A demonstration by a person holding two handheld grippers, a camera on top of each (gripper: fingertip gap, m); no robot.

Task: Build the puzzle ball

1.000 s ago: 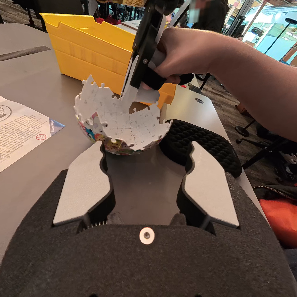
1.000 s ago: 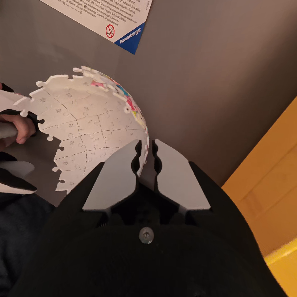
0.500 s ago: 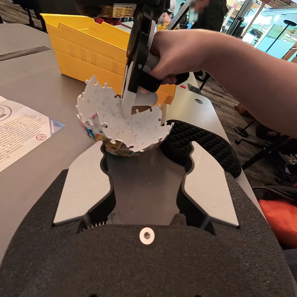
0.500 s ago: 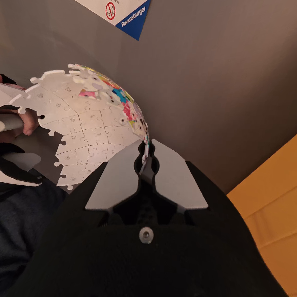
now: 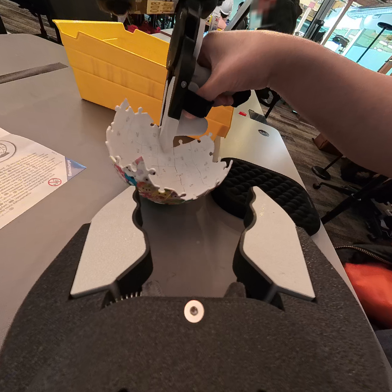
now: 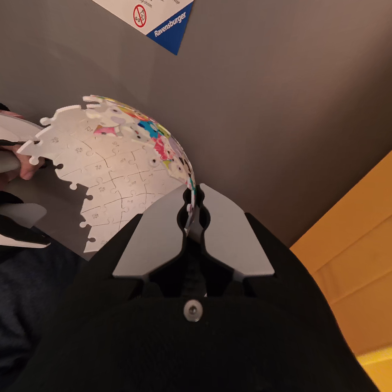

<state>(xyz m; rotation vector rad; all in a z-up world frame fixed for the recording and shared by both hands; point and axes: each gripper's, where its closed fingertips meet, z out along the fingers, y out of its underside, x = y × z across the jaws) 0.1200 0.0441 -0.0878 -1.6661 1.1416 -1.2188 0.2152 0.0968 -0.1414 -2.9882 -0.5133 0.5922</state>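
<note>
Here the right gripper (image 6: pixel 192 203) holds the half-built puzzle ball (image 5: pixel 169 161) by its rim.

The ball looks like a bowl now — white inside, bright pictures outside — and it rests on the grey table (image 5: pixel 42 101), just in front of the yellow bin (image 5: pixel 118 70). The right gripper's jaws are nearly closed, pinching the thin far wall of the ball, one finger inside and one outside. The left gripper (image 5: pixel 193 212) sits low, just near the ball, with its jaws wide apart and nothing in them. A paper sheet (image 5: pixel 27 171) lies to the left. The step looks like steadying or turning the ball so more pieces can go on. Next, the left gripper likely needs a loose piece — none shows here — and must press it gently into the jagged edge, or the ball may pop apart.
</note>
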